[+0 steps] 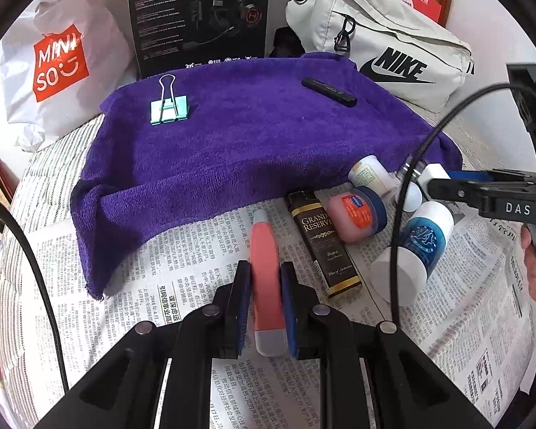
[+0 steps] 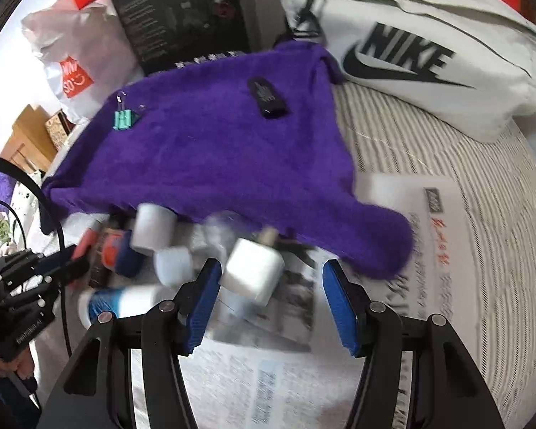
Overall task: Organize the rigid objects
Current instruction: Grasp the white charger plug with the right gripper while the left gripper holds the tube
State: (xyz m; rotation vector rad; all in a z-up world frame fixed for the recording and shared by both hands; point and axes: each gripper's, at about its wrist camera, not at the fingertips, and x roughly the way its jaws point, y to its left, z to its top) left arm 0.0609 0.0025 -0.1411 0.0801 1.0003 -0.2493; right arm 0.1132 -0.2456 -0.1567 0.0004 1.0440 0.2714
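My left gripper [image 1: 266, 307] is shut on a pink and grey cutter [image 1: 264, 250] that lies on the newspaper [image 1: 182, 286]. To its right lie a black "Grand Reserve" bar [image 1: 321, 246], a pink jar with a blue lid [image 1: 357, 218], a blue and white bottle [image 1: 418, 246] and a small white bottle [image 1: 370, 175]. A mint binder clip [image 1: 169, 107] and a black USB stick [image 1: 328, 91] rest on the purple towel [image 1: 250, 136]. My right gripper [image 2: 273, 304] is open. A white plug cube [image 2: 253, 271] sits between its tips, close to the left pad [image 2: 203, 304].
A white Nike bag [image 1: 393, 46] lies at the back right, a black headset box [image 1: 200, 18] stands at the back middle, and a white Miniso bag [image 1: 60, 64] sits at the back left. A striped cloth [image 2: 464, 196] lies under the newspaper. A black cable [image 1: 403, 196] crosses the bottles.
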